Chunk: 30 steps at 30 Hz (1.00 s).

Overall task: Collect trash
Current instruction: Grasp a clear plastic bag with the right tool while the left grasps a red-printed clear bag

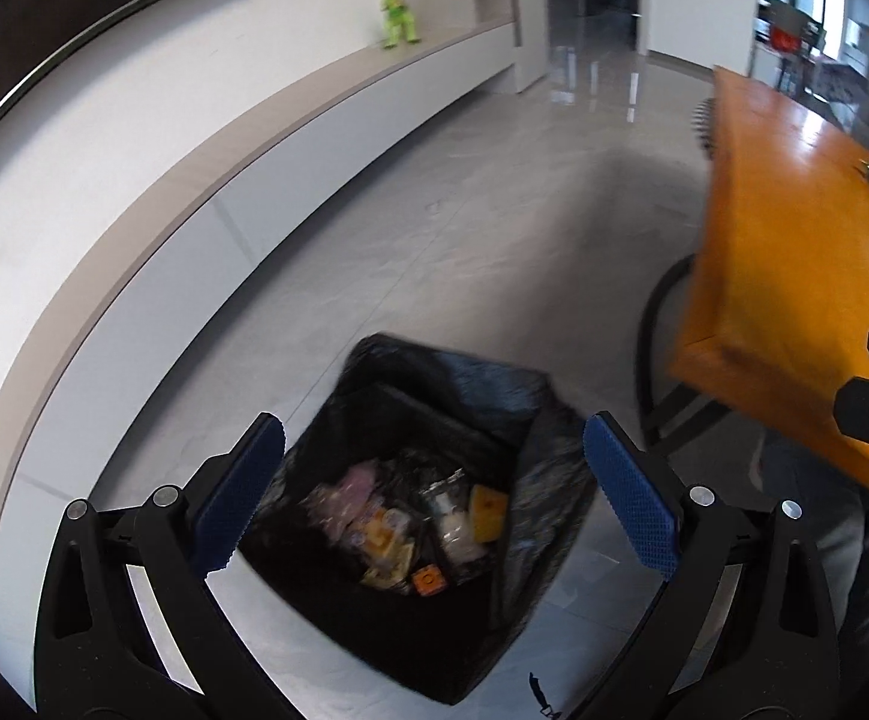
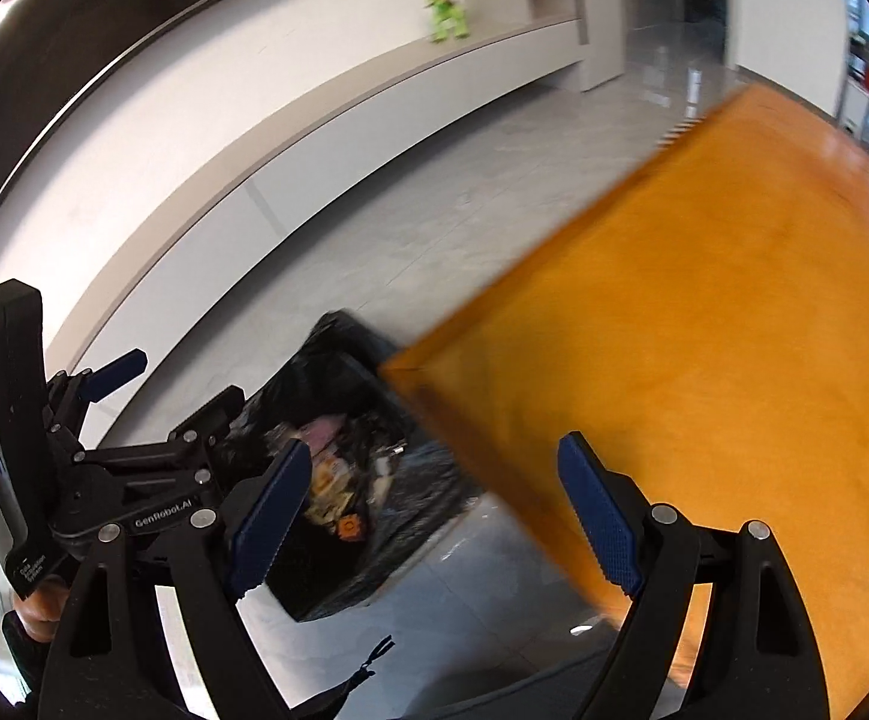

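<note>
Both tongs, left (image 1: 434, 468) and right (image 2: 428, 504), were seen wide and empty above the bin (image 1: 434, 384); they were best swung clear of the tabletop (image 2: 704, 330) edge toward remaining trash.

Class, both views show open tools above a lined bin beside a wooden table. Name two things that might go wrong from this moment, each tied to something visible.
1. The orange table corner overhangs the bin in the right wrist view; the right tool, empty and open, might knock its edge.
2. Both views are blurred, so the left tool, hanging wide open over the wrappers, could snag the loose black liner and pull the bin over.
</note>
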Tool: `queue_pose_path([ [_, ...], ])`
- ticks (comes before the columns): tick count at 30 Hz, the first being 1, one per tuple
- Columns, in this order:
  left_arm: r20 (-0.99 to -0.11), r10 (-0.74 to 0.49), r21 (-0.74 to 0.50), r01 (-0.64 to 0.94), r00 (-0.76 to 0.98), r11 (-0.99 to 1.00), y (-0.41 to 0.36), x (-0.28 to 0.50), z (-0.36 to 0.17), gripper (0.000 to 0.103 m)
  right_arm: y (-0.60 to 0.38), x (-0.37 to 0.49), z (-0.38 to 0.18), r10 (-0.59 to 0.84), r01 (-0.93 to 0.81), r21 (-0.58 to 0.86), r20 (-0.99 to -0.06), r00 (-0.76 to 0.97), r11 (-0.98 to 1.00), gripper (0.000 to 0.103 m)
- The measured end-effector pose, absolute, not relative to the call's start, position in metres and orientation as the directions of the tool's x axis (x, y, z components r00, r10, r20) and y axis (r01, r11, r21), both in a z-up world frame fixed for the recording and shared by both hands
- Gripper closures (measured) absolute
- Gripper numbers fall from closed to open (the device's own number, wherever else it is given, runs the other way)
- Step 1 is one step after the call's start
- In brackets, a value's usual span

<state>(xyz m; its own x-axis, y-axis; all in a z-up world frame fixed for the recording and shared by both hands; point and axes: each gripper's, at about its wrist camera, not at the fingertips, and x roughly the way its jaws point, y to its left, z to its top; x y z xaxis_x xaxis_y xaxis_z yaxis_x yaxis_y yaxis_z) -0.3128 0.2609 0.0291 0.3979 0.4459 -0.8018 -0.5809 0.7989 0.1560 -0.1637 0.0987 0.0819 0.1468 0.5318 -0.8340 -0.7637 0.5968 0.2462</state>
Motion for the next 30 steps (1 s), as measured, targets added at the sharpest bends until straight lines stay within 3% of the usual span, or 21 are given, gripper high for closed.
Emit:
queue_pose_path([
  [14,-0.797,0.287,0.165,-0.266,0.532,0.95,0.127,-0.154,0.053,0.006,-0.075,-0.044,0.1,0.413,-0.47,0.218,-0.834,0.364,0.855,0.019],
  [18,-0.808,0.23,0.144,-0.198,0.542,0.97,0.097,-0.113,0.053,0.006,-0.121,-0.002,0.098,0.377,-0.358,0.239,-0.841,0.389,0.903,0.027],
  [30,-0.83,0.121,0.142,-0.004,0.545,0.99,0.005,0.02,0.056,0.006,-0.21,0.112,0.091,0.199,-0.125,0.159,-0.876,0.44,0.979,0.033],
])
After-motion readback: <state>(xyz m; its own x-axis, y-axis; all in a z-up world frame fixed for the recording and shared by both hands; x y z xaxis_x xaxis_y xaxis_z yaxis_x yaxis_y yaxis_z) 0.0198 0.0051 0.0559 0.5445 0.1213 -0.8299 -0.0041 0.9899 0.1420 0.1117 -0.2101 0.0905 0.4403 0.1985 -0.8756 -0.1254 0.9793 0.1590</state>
